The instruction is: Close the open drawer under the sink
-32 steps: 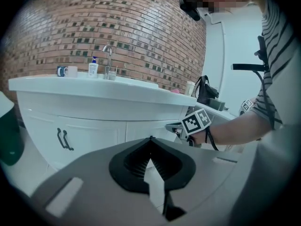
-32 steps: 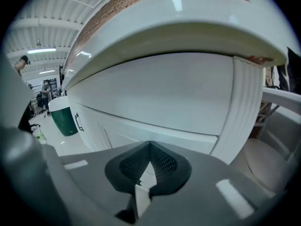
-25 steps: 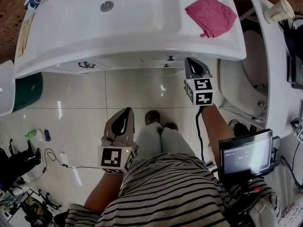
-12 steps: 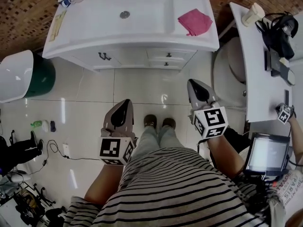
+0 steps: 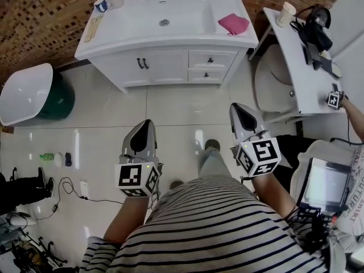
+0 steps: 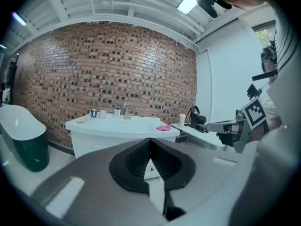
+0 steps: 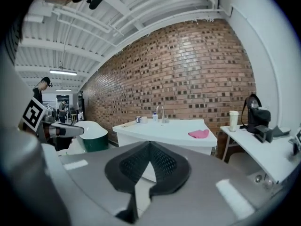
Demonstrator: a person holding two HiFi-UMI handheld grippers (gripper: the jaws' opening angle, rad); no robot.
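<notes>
The white sink vanity [image 5: 170, 38] stands far ahead against the brick wall. Its two small drawers [image 5: 210, 60] on the right sit flush with the front, one above the other. My left gripper [image 5: 146, 124] is shut and empty, held low over the tiled floor well short of the vanity. My right gripper [image 5: 236, 108] is also shut on nothing, level with the left one. In the left gripper view the jaw tips [image 6: 150, 141] meet below the distant vanity [image 6: 120, 128]. The right gripper view shows its tips [image 7: 149, 143] together in the same way.
A pink cloth [image 5: 234, 23] lies on the sink top, with cups and bottles [image 5: 108, 3] at the back. A white and green bathtub [image 5: 28, 92] stands at left. A toilet [image 5: 272, 75] and a white side table [image 5: 296, 61] stand at right. Cables [image 5: 68, 189] lie on the floor.
The person has stepped back from the vanity, so it now sits far ahead. My right gripper came away from the drawer fronts to beside the body. The left barely moved.
</notes>
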